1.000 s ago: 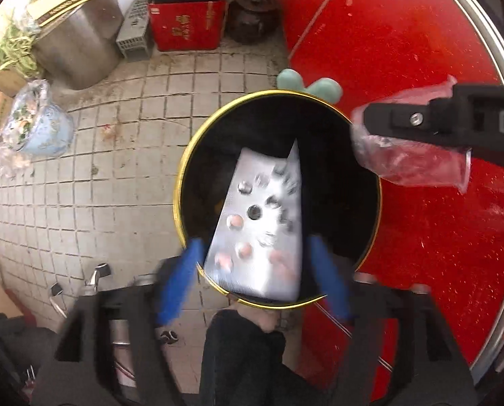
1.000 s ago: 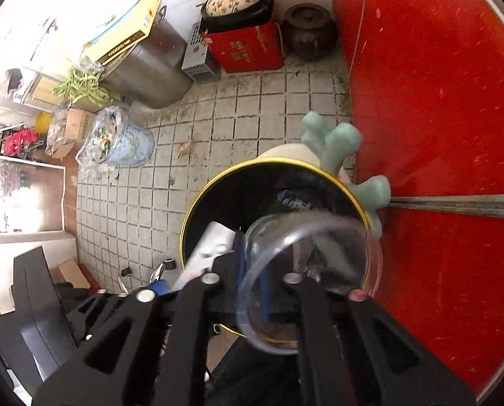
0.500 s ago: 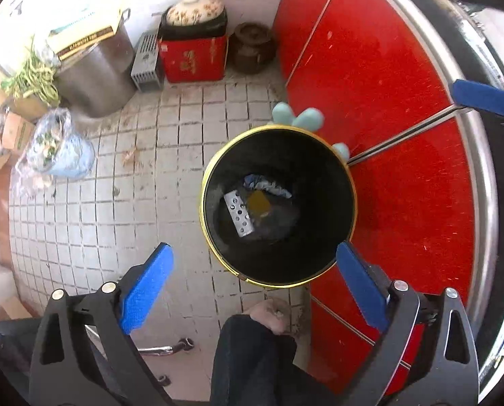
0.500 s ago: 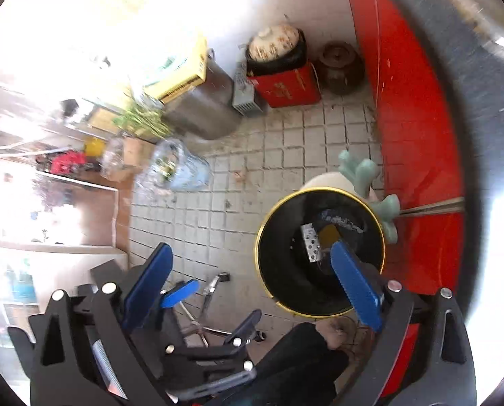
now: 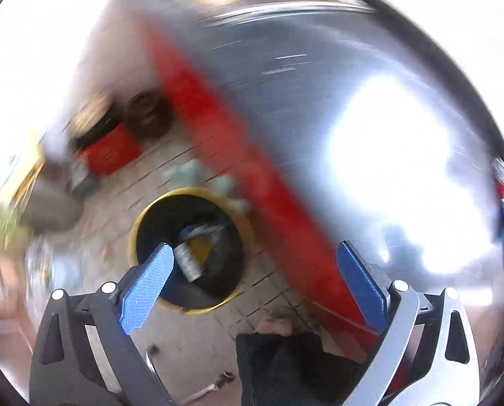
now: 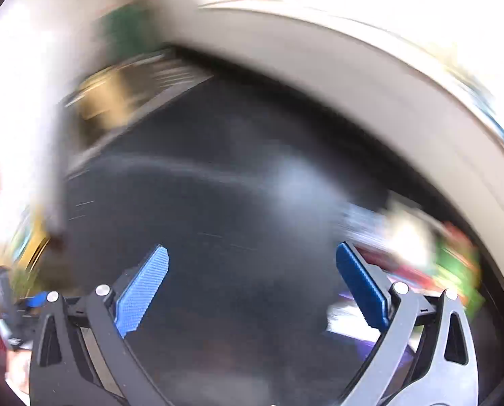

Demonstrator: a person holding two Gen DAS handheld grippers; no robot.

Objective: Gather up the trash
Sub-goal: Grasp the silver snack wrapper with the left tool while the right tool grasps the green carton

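Both tools wide and empty, views super blurry

My left tool is spread over the yellow-rimmed bin on the tiled floor, trash inside; my right tool gapes over a dark surface.

The left gripper had two flat, blue fingers with a fine cross-hatched texture, each tapering to a blunt tip. They were mounted on dark grey frame arms with triangular cut-outs, and the arm on one side looked paler, silvery grey. Round, shiny silver screw heads sat at the joints, two on each side. Below the frame, a dark trouser leg and a blurred patch of bare skin belonged to the person.

The right gripper matched it: the same textured blue fingers, dark grey cut-out arms, one lighter grey arm, and paired silver screws.
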